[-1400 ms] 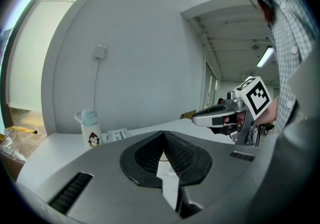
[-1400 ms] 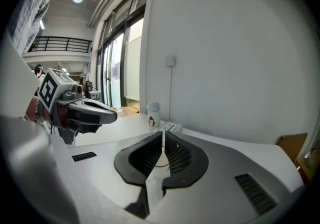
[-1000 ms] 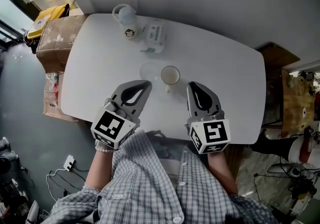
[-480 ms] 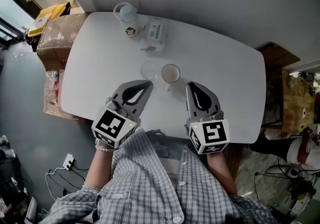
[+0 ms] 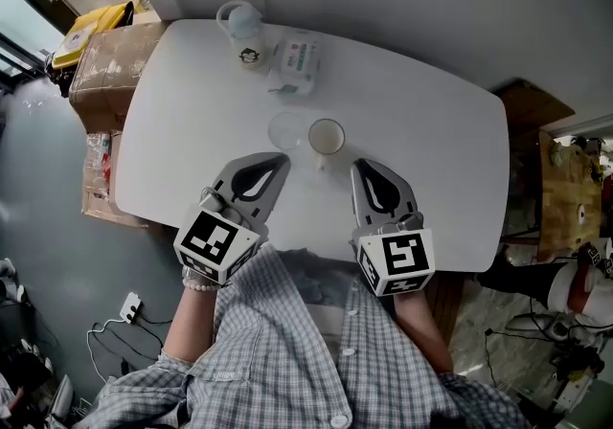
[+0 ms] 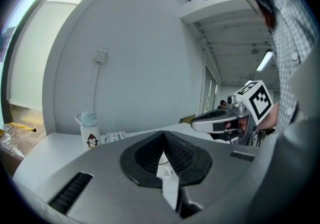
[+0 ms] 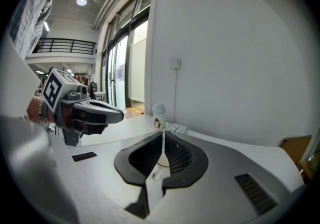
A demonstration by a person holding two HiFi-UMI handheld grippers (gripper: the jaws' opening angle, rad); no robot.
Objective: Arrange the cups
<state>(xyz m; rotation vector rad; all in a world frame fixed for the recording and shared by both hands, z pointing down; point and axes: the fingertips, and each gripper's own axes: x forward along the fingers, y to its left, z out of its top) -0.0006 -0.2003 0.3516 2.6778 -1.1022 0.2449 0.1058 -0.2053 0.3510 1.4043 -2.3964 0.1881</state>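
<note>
White mug, perhaps touching a clear cup; left hand-held gripper and right hand-held gripper clenched, empty; risks tipping if nudged.

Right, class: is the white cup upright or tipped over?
Upright. The white cup stands on the table, round mouth facing up in the head view.

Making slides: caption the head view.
Shut left tongs and right tongs face a white ceramic mug and clear glass cup.
</note>
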